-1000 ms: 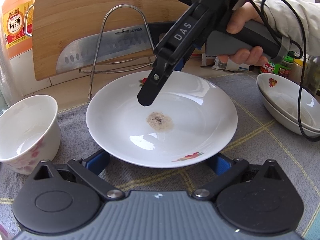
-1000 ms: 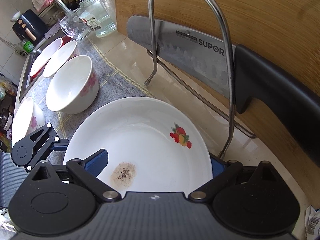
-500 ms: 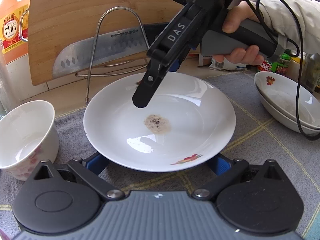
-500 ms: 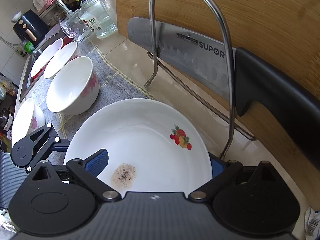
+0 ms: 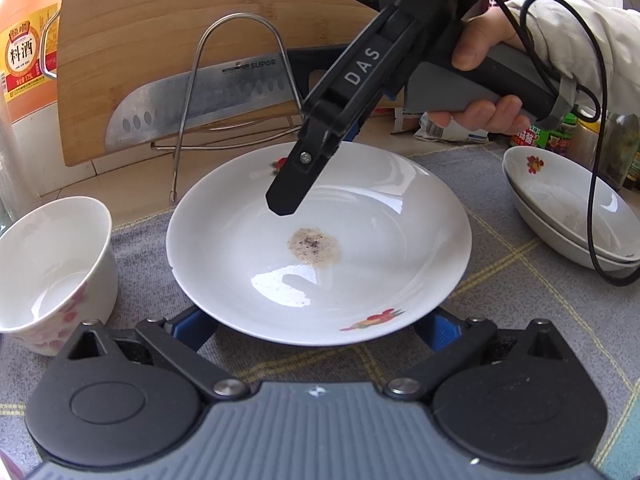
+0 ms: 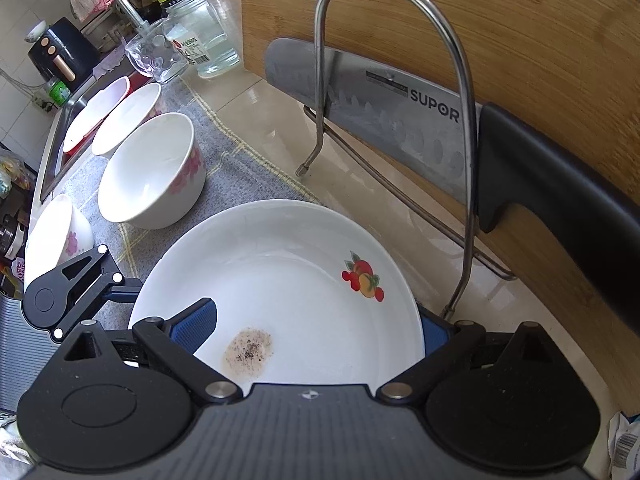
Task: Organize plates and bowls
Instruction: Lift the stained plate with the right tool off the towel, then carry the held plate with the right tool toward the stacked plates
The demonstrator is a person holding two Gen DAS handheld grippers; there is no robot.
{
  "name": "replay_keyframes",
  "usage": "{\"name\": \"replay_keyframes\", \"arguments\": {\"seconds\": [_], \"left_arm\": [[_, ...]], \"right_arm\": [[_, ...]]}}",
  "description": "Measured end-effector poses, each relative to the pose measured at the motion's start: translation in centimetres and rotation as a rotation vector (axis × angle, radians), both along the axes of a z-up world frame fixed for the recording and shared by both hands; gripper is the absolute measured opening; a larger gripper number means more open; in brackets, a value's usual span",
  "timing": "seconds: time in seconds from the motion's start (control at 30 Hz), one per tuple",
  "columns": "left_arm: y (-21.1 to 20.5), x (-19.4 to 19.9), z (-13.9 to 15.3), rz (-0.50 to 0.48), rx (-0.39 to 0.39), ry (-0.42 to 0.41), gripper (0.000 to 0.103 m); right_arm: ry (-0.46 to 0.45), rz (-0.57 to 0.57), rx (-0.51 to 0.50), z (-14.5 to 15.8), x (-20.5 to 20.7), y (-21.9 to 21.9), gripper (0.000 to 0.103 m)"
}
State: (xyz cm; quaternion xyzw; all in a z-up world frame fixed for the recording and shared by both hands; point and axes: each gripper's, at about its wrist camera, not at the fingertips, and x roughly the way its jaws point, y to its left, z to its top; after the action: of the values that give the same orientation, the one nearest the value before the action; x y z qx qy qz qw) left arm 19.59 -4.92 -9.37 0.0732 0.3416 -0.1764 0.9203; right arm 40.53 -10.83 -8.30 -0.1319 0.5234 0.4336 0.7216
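White plate [image 5: 380, 280]: brown speckled residue [image 5: 314, 244] at centre. Floral bowl [image 5: 48, 264]: empty. Left claw [image 5: 316, 326] and right claw [image 6: 316, 330]: both spread, straddling plate rim.

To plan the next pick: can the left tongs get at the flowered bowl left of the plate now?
Probably yes: the bowl stands open beside the left tongs with nothing between. The rim of the plate overlaps their open fingers, so back off first.
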Motion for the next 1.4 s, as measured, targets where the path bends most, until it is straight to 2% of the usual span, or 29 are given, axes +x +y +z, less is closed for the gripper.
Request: {"name": "replay_keyframes", "arguments": {"seconds": [0.53, 1.4], "left_arm": [[-0.2, -2.2, 1.6, -0.030, 0.017, 0.011, 0.102], [-2.0, -8.5, 4.8, -0.099, 0.052, 0.015, 0.102]], "right_arm": [[0.009, -0.016, 0.017, 1.0, -2.3, -0.8, 0.102], [-0.002, -0.090, 0.085, 4.0, -9.3, -4.2, 0.102]]}}
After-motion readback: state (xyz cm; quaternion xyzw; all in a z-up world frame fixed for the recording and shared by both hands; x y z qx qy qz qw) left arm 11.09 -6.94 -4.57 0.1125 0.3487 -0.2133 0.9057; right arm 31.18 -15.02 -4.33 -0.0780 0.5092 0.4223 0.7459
